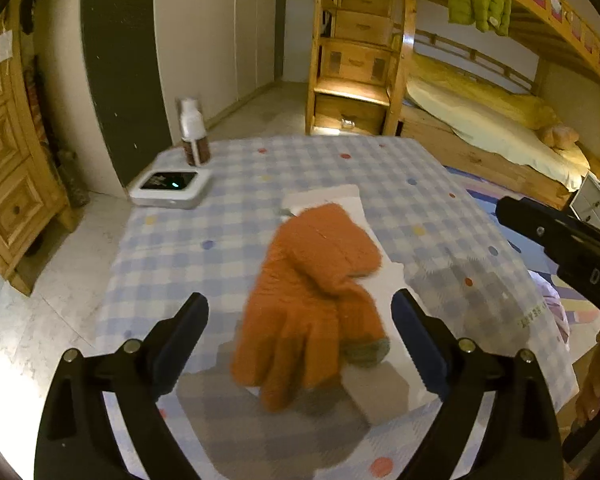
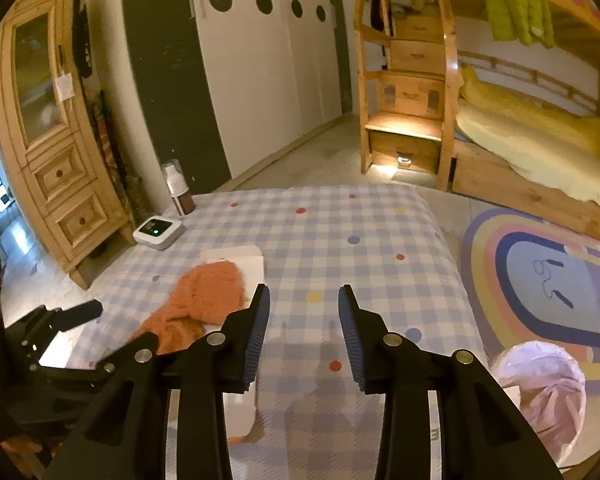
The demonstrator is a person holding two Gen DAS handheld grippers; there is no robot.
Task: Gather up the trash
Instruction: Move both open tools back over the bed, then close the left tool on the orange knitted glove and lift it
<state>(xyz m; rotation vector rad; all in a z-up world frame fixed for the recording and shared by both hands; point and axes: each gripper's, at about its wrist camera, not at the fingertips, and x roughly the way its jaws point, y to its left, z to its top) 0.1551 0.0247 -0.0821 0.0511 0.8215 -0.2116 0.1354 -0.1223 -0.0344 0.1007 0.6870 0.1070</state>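
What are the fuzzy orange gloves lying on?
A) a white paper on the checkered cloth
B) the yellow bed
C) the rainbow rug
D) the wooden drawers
A. The orange gloves lie on a white paper spread over the checkered cloth, just ahead of the open left gripper.

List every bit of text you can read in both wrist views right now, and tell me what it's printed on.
"DAS": white letters on the right gripper body, cut off by the frame edge.
Dark print on the white sheet at the table's right edge: upside down, too blurred.
Paper note on the wooden cabinet: too small.
White device screen: green light only, no readable text.
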